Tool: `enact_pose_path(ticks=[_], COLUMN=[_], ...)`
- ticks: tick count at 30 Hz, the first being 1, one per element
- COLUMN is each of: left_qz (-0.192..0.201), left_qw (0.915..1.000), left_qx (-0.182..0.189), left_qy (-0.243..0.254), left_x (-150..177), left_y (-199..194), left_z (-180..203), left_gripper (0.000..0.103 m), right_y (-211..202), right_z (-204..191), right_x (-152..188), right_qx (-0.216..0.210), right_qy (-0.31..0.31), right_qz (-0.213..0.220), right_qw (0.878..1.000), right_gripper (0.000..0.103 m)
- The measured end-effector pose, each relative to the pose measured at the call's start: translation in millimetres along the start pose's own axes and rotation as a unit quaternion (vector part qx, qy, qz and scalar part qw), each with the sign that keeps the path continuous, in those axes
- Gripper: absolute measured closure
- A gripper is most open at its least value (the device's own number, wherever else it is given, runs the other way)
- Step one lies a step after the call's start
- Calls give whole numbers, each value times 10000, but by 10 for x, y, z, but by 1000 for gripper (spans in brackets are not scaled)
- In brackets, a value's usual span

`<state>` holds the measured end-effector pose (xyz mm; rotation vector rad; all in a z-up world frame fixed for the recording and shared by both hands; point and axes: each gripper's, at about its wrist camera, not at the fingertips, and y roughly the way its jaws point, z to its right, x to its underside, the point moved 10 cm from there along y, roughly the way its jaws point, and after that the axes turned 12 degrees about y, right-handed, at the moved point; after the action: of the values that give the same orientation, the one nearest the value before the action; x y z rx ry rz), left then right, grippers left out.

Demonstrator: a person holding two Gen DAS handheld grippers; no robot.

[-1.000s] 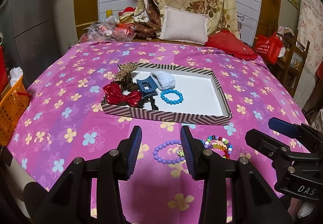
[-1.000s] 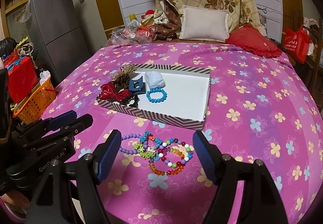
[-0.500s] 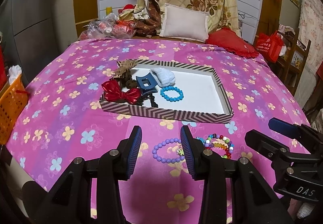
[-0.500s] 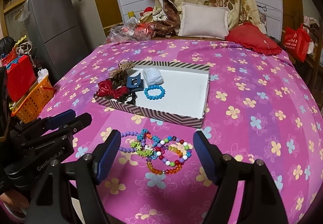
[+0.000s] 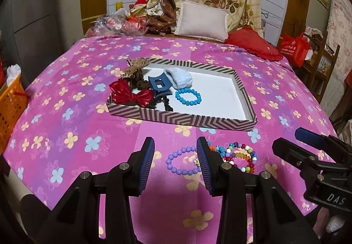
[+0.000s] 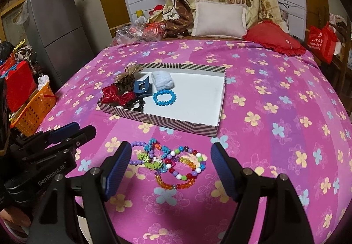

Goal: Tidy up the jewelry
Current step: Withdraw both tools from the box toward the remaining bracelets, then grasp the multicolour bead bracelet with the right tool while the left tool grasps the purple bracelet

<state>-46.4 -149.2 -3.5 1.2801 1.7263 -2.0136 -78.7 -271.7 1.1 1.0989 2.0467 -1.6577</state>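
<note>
A striped tray (image 5: 182,119) (image 6: 176,126) lies on the pink flowered bedspread. It holds a blue bead bracelet (image 5: 188,96) (image 6: 164,97), a red bow (image 5: 132,94), a blue hair claw (image 5: 158,85), a white scrunchie (image 5: 179,77) and brown hair ties. In front of the tray lie a purple bead bracelet (image 5: 176,161) (image 6: 134,161) and a tangle of multicoloured bracelets (image 5: 238,157) (image 6: 176,165). My left gripper (image 5: 175,162) is open and empty above the purple bracelet. My right gripper (image 6: 170,167) is open and empty, hovering over the tangle.
An orange basket (image 6: 33,109) stands off the bed's left edge. Pillows (image 6: 220,19) and a red cushion (image 6: 275,39) lie at the bed's far end, with plastic-wrapped items (image 5: 114,24) at the far left. A grey fridge (image 6: 57,30) stands to the left.
Both grippers have drawn back and risen slightly, so the tray and bracelets sit a little farther away. Nothing was taken hold of or moved.
</note>
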Motion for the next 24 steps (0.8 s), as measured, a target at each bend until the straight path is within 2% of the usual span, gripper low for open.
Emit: enact_pose_path(ticks=[7,16,21,24], left_qz=[-312,-808,-962,-1047], left_qw=[9992,9953,9934,9921], left_qx=[87,207,385,482], left_qy=[-213,-500,-490,-488], left_x=[173,460,512,531], left_y=[167,474,620,708], left_z=[-210,-369,-316,-280], left_gripper=[61,61,61,61], right_y=[72,433,675,768], right_z=[291,570,642,679], right_x=[-7,191,294,305], right_qx=[179,297,405,397], right_qy=[252,415,345,372], right_qz=[-66,-346,-561,-626], right_qw=[9995,9981,9970,9966], right_gripper=[25,26,38,41])
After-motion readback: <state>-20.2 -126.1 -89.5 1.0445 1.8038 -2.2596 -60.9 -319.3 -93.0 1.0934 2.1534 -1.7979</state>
